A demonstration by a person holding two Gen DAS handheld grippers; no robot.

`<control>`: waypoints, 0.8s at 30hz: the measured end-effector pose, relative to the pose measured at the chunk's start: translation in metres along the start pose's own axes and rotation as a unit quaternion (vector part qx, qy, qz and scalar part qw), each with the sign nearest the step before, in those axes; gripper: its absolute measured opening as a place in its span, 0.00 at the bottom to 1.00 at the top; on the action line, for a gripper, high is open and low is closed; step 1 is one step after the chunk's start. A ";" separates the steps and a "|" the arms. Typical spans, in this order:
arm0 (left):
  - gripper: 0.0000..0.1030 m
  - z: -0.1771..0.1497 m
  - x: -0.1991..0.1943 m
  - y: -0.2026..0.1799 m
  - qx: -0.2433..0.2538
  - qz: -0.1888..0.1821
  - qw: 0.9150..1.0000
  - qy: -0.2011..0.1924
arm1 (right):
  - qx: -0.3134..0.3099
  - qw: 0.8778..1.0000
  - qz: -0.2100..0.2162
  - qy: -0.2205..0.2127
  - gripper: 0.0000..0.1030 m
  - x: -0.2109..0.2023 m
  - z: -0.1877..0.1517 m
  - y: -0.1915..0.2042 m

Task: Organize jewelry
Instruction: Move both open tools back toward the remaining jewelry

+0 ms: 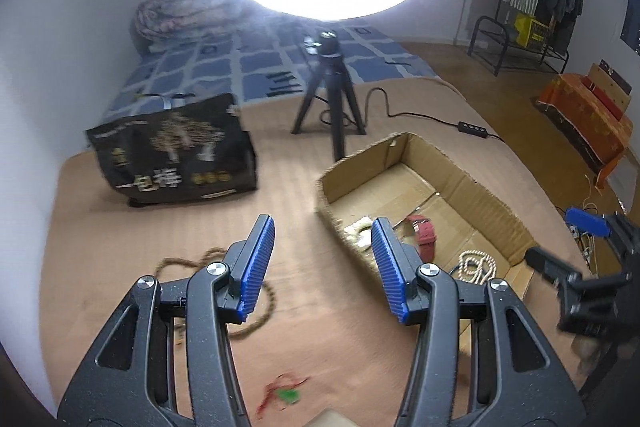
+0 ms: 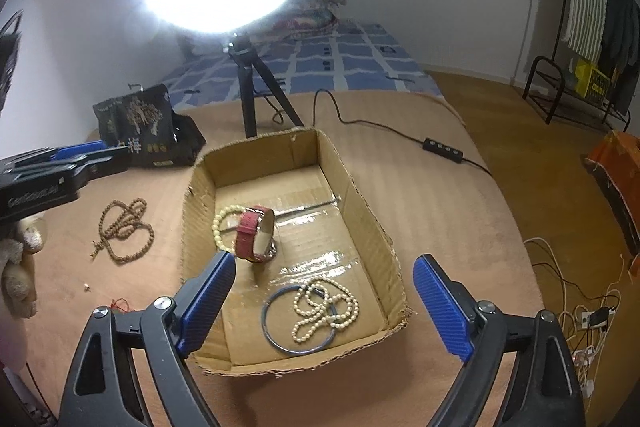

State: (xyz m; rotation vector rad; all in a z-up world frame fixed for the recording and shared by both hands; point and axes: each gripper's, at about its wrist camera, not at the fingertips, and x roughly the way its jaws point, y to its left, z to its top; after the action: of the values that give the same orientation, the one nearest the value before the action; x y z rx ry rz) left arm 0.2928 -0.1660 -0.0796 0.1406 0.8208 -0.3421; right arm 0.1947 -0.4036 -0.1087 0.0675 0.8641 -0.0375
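An open cardboard box (image 2: 362, 203) (image 1: 472, 183) sits on the tan mat. Inside lie a red watch (image 2: 256, 233) (image 1: 425, 231), a pearl bracelet (image 2: 219, 223), a pearl necklace (image 2: 322, 307) (image 1: 476, 265) and a blue bangle (image 2: 272, 331). A brown bead necklace (image 2: 124, 231) (image 1: 208, 259) lies on the mat left of the box. A red string with a green piece (image 1: 284, 393) lies near me. My left gripper (image 1: 324, 251) is open and empty above the mat, by the box's left wall. My right gripper (image 2: 324, 283) is open and empty over the box's near end.
A black printed bag (image 1: 172, 151) (image 2: 146, 123) stands at the far left. A ring light on a tripod (image 1: 332, 99) (image 2: 248, 91) stands behind the box, its cable and switch (image 2: 442, 147) trailing right. A bed, a clothes rack (image 1: 532, 7) and floor cables (image 2: 580, 311) lie beyond.
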 end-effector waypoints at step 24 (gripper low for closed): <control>0.50 -0.104 -0.066 0.133 -0.061 0.065 0.995 0.041 | -0.084 0.991 0.087 -0.047 0.92 -0.046 -0.025 0.104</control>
State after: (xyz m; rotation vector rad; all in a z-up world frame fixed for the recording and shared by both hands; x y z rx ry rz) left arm 0.2258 0.0007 -0.1027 0.0933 0.9066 -0.1629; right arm 0.1527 -0.2976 -0.0851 -0.0174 0.7609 0.1952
